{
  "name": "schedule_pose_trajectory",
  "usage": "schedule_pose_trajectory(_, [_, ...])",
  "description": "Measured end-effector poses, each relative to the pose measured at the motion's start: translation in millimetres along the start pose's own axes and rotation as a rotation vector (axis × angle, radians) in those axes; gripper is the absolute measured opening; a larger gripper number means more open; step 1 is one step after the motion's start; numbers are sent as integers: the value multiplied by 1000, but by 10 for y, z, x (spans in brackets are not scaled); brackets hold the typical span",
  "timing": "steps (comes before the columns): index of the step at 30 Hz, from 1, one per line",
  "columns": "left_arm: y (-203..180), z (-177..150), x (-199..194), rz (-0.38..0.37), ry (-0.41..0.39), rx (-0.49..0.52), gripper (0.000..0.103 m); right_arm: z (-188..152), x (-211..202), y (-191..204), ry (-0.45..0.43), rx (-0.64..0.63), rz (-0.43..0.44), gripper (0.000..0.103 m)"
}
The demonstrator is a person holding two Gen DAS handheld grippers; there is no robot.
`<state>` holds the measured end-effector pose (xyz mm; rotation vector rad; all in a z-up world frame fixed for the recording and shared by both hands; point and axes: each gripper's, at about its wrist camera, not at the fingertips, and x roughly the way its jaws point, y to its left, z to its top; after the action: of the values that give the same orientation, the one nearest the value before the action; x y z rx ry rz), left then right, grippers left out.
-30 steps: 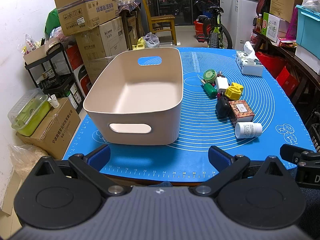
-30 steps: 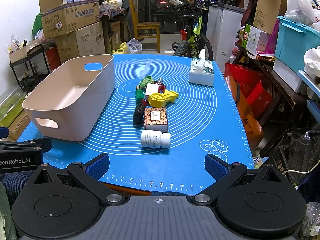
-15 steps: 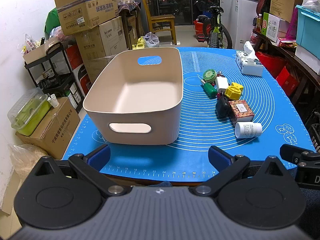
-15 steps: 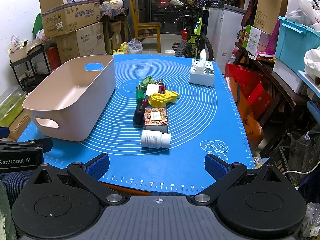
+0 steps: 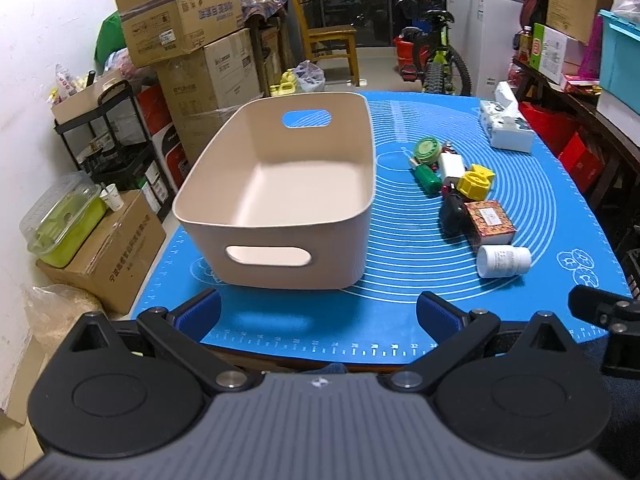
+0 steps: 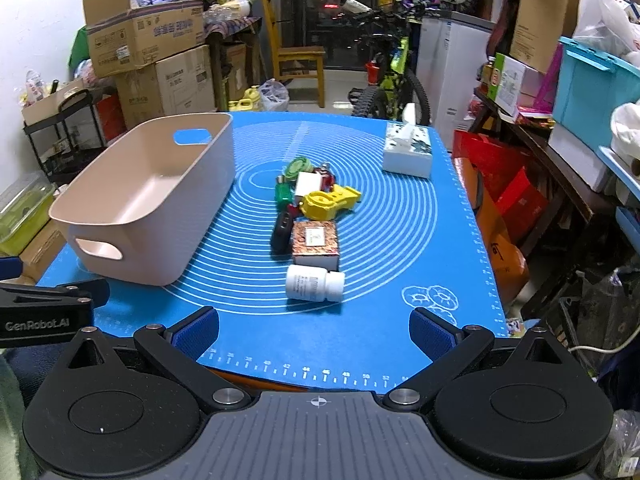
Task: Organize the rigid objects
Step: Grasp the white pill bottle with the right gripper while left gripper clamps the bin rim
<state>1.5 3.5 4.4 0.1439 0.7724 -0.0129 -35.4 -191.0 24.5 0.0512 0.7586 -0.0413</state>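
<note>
An empty beige bin (image 5: 280, 168) (image 6: 132, 200) stands on the left of the blue mat (image 5: 400, 312). To its right lies a row of small objects: a white pill bottle (image 6: 315, 283) (image 5: 503, 261), a patterned box (image 6: 315, 243) (image 5: 490, 222), a black object (image 6: 281, 232), a yellow tool (image 6: 328, 202), a white block (image 6: 308, 182), a green bottle (image 6: 283, 194) and a green disc (image 6: 298, 166). My left gripper (image 5: 319, 312) is open and empty at the mat's near edge, in front of the bin. My right gripper (image 6: 314, 330) is open and empty, just short of the pill bottle.
A tissue box (image 6: 408, 152) sits at the mat's far right. Cardboard boxes (image 5: 192, 40) and a rack stand left of the table, a bicycle (image 6: 392, 80) and a chair behind it, shelves with bins on the right.
Both grippers have edged slightly forward toward the table. Nothing on the mat has moved.
</note>
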Motion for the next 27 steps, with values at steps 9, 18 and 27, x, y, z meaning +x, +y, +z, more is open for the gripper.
schedule_pose_trajectory(9, [417, 497, 117, 82, -33, -49, 103, 357, 155, -15, -20, 35, 22, 101])
schedule_pose_trajectory(18, [1003, 992, 678, 135, 40, -126, 102, 592, 777, 14, 29, 39, -3, 101])
schedule_pose_trajectory(27, [1346, 1005, 1205, 135, 180, -235, 90, 484, 1504, 49, 173, 26, -63, 101])
